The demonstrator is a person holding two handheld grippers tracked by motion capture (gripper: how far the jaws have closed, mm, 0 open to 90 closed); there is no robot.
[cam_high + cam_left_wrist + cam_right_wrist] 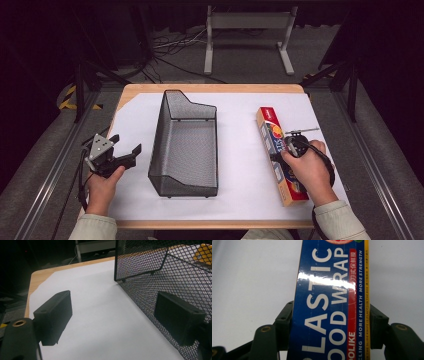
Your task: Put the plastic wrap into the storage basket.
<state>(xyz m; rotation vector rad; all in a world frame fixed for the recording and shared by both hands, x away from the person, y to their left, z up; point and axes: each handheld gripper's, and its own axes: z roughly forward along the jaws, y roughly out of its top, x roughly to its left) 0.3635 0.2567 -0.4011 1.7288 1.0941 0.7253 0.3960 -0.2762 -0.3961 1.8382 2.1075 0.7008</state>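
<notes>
Right hand-held gripper (329, 325) clamped across long blue plastic-wrap box (329, 290) lying flat on tabletop (240, 150) right of mesh basket (186, 145), box ends cut off in right gripper view, left hand-held gripper (126, 148) wide, empty, beside basket.

A light wooden table (150, 90) with a white sheet (240, 165) over its top fills the middle of the frame. Around it lies grey carpeted floor (240, 65). At upper centre stands a pale grey metal frame on two feet (248, 22), with dark cables (172, 47) tangled to its left. The far room is dark. Yellow-black hazard tape (67, 97) marks the left edge.
</notes>
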